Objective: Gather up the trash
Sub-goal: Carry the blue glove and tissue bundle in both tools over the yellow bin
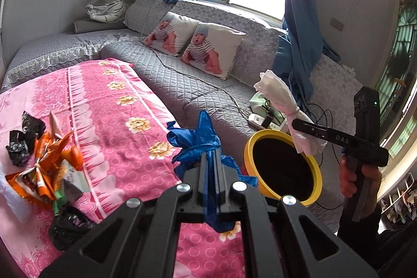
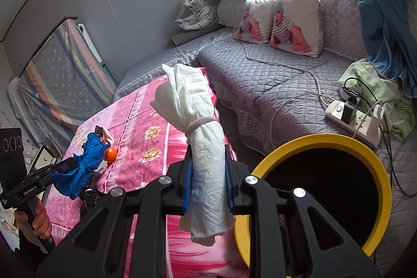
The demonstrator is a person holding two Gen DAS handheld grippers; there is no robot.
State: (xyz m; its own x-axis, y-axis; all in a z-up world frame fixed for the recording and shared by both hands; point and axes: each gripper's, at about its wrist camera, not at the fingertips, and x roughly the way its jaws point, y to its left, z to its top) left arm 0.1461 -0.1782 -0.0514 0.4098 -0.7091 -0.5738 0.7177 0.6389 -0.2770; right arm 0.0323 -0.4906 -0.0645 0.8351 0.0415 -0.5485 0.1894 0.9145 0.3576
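**Trash collection under way: two items gripped, none shown dropped, several pieces left on the pink cloth**

The blue plastic scrap (image 1: 200, 145) is shown pinched in the fully closed left claw (image 1: 214, 151), held above the edge of the pink cloth-covered surface (image 1: 109, 106) and just beside the yellow bin (image 1: 250, 147). The white tissue bundle (image 2: 203, 147), tied round its middle with a band, is clamped upright in the right claw (image 2: 208, 173), whose jaws are kept narrowly apart by the bundle's thickness; in the left wrist view its lower end hangs at the bin's far rim. The bin's dark interior is visible, but whether anything already lies inside cannot be told. Neither item is judged to be delivered yet: both releases over the opening remain. On the surface, an orange wrapper (image 1: 49, 160), a crumpled black bag (image 1: 23, 140) and a second black bag (image 1: 69, 228) nearer the camera lie uncollected. A small orange fruit (image 2: 110, 155) is also seen there; whether it counts as trash cannot be said. The task is judged partly complete at most.
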